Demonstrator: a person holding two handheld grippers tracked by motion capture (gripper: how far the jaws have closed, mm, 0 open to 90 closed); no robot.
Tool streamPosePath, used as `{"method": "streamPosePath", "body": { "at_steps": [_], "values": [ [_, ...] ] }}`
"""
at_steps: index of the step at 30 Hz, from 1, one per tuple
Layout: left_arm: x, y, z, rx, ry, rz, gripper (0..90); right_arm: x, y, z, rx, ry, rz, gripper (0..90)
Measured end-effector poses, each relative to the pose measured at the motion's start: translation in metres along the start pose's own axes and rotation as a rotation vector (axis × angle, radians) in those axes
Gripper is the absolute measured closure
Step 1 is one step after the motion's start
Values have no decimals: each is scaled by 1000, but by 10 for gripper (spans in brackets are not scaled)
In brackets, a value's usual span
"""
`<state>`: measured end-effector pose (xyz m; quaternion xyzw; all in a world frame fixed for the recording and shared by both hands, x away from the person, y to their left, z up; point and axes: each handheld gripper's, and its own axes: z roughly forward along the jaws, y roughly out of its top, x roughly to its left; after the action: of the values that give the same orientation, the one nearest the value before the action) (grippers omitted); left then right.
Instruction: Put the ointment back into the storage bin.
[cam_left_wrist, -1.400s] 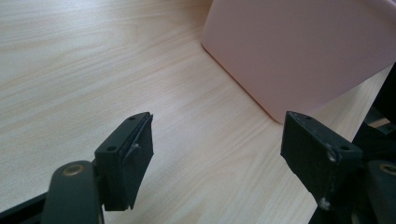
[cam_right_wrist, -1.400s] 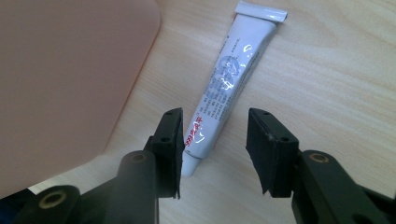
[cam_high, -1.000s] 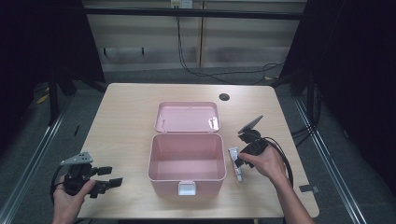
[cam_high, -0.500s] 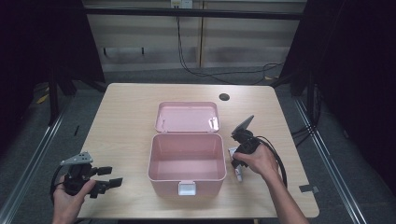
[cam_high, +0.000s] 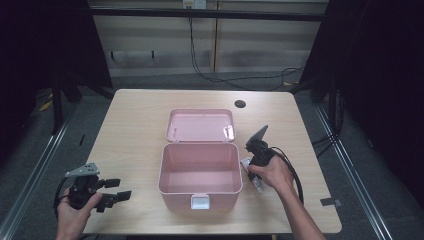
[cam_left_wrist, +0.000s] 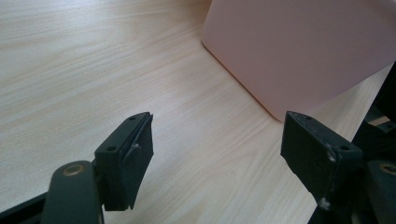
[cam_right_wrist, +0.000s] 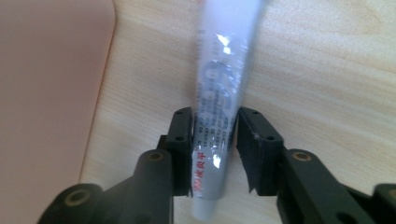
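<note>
While it lies flat on the table (cam_high: 130, 125) at about three o'clock of the open pink box (cam_high: 200, 170), the white tube (cam_right_wrist: 224, 93) looks light, soft-walled and glossy, so likely slippery. The right gripper (cam_right_wrist: 215, 140) straddles its lower body near the printed end; the jaws have just been closing and now bracket it, the left pad touching, the right one nearly so. A mid-body hold seems safest against squeezing. At eight o'clock of the box, the left gripper (cam_left_wrist: 217, 154) hangs with jaws wide apart, empty.
</note>
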<state>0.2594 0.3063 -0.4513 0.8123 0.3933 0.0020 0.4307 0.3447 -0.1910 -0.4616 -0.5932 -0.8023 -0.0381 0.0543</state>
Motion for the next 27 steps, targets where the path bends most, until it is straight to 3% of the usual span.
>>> {"method": "streamPosePath", "body": {
  "at_steps": [27],
  "values": [
    [0, 0, 0, 6, -2, 0, 253, 6, 4, 6, 29, -46, -83, 694]
  ]
}}
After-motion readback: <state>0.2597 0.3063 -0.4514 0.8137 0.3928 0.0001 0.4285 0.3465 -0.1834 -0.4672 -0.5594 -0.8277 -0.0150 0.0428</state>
